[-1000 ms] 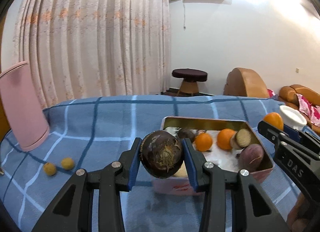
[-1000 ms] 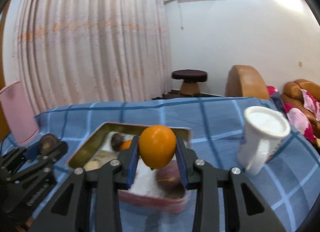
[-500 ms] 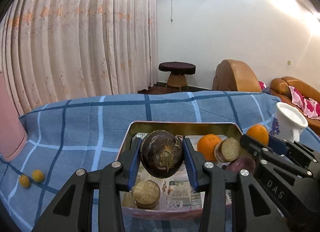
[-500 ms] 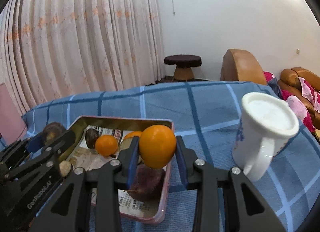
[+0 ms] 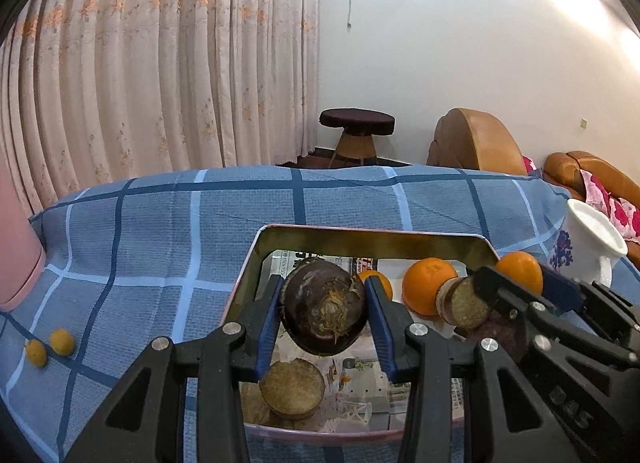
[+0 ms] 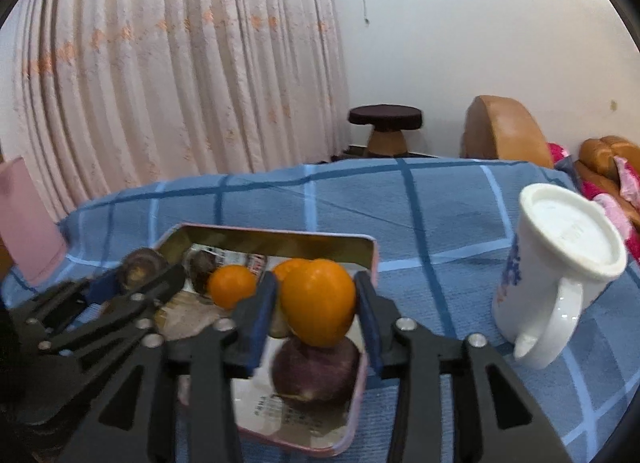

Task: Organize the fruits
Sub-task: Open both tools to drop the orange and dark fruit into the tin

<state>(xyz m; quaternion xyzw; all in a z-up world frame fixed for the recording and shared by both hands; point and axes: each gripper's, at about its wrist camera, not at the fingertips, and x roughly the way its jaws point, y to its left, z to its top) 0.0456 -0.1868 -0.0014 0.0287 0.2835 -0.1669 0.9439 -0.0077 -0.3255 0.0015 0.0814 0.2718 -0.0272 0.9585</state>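
Over tin tray [image 5: 256, 259]: left gripper [image 5: 325, 319] jaws clamped on dark brown fruit [image 5: 324, 317]; right gripper [image 6: 316, 309] clamped on orange [image 6: 318, 301]. Left view only: two small yellow fruits [image 5: 50, 347] on tabletop. Right view only: purple fruit [image 6: 316, 371] whole.

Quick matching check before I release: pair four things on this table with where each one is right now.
Things:
1. dark brown fruit
2. orange
3. white mug
4. two small yellow fruits

Places:
A. on the blue cloth, left of the tin tray
B. clamped in the right tongs
C. upside down on the cloth, right of the tray
D. clamped in the left tongs

Pairs: 1-D, 2-B, 3-C, 4-A
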